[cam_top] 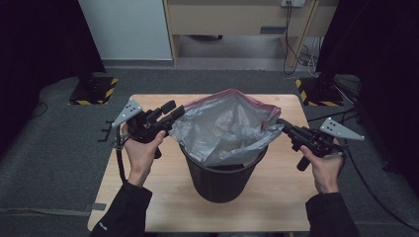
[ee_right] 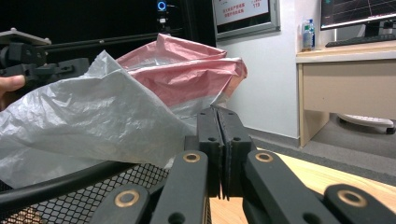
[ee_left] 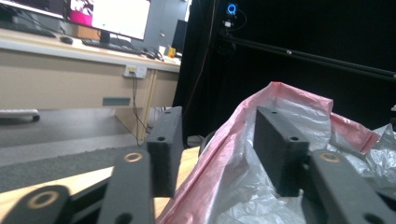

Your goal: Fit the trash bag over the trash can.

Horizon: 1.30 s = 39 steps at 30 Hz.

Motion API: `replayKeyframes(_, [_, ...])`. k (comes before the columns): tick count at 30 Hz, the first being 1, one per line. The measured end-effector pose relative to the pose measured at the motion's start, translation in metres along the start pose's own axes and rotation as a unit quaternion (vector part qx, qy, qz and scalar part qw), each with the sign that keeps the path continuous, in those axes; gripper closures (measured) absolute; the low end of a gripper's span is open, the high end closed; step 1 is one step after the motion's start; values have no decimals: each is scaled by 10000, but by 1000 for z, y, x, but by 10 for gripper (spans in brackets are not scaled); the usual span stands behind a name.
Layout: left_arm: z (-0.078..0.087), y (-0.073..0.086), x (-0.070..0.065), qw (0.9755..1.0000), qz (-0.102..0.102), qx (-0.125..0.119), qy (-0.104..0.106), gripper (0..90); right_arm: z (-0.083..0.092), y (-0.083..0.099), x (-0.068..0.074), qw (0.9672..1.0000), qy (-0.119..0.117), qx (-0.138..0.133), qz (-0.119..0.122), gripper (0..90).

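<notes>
The right hand-held gripper (cam_top: 282,123) is pressed together on the edge of the bag (cam_top: 225,128), while the left hand-held gripper (cam_top: 177,112) is spread, the bag's pink rim lying between its jaws. The bag is bunched above the black mesh bin (cam_top: 222,180) on the surface (cam_top: 276,197) — lining appears under way, and next the left jaws likely need closing on the rim.

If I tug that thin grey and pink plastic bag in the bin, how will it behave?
The thin grey and pink plastic bag looks floppy: it is crumpled and billowing. Probably very light and slippery. The black mesh bin might tip if tugged hard.
</notes>
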State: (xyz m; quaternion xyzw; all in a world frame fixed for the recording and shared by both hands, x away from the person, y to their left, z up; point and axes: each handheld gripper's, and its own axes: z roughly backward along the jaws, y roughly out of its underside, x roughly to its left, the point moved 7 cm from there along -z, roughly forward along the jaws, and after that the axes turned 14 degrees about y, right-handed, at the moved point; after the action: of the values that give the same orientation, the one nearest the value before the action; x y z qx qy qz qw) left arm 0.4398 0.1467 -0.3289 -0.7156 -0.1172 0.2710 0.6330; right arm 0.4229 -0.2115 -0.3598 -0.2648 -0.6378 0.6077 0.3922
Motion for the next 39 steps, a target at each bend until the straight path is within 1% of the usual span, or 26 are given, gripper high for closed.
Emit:
replayKeyframes(3, [-3,6,4,9999,30,168,-20,644,-1,0,0,10000,8,12,-2,885])
replayKeyframes(5, [-4,7,5,9999,53,160,0,737,-1,1,-1,10000,16,24,16,885])
replayKeyframes(7, [-3,6,5,9998,35,191,13,806,-2,1,-1,10000,16,12,24,885])
replayKeyframes(10, [-2,5,3,9996,-32,268,1,881,-3,1,-1,10000,28,3,23,886])
replayKeyframes(12, [0,3,0,9996,-99,277,3,895,-3,1,-1,10000,35,14,5,886])
replayKeyframes(14, [5,0,-7,9995,-178,240,61,897,-4,1,-3,10000,69,-9,12,886])
replayKeyframes(15, [7,0,-13,9993,-268,260,85,898,-4,1,-3,10000,95,-24,-4,886])
replayKeyframes(18, [14,1,-24,9988,-372,274,179,898,-7,2,-7,9997,221,-36,-69,885])
replayKeyframes(19, [18,3,-29,9986,-398,257,223,898,-9,2,-8,9997,250,-54,-61,883])
replayKeyframes(20, [20,6,-32,9983,-433,293,251,898,-12,3,-8,9996,284,-39,-76,874])
replayKeyframes(21, [23,9,-35,9981,-458,327,248,898,-15,4,-9,9995,320,-52,-63,862])
replayKeyframes(23, [26,14,-39,9981,-453,310,267,897,-20,5,-10,9993,373,-55,-47,823])
replayKeyframes(24, [27,15,-39,9981,-457,306,266,897,-20,4,-10,9992,379,-67,-82,812])
replayKeyframes(25, [26,16,-40,9982,-437,299,297,897,-20,1,-11,9990,394,-145,-126,792])
replayKeyframes(26, [26,16,-41,9981,-445,328,269,897,-19,-4,-13,9988,413,-244,-124,768])
replayKeyframes(27, [26,16,-41,9982,-439,305,276,896,-16,-9,-13,9985,419,-324,-167,743])
replayKeyframes(29, [25,16,-44,9981,-442,304,308,896,-8,-21,-15,9972,466,-544,-234,698])
replayKeyframes(31, [23,17,-46,9979,-458,324,332,896,1,-34,-15,9959,523,-704,-211,636])
replayKeyframes(32, [23,17,-47,9977,-482,352,329,896,7,-43,-12,9953,455,-804,-276,608])
replayKeyframes(33, [23,18,-48,9978,-466,342,334,895,9,-48,-10,9951,397,-856,-290,585])
replayKeyframes(35, [22,18,-48,9979,-470,337,304,896,14,-57,-1,9953,257,-889,-293,519])
replayKeyframes(37, [22,18,-47,9978,-463,363,296,895,16,-61,9,9961,84,-829,-284,475])
replayKeyframes(38, [22,19,-47,9979,-461,359,288,895,16,-63,18,9969,-38,-766,-184,455])
replayKeyframes(39, [22,19,-47,9980,-441,341,294,895,16,-63,23,9973,-88,-720,-103,436])
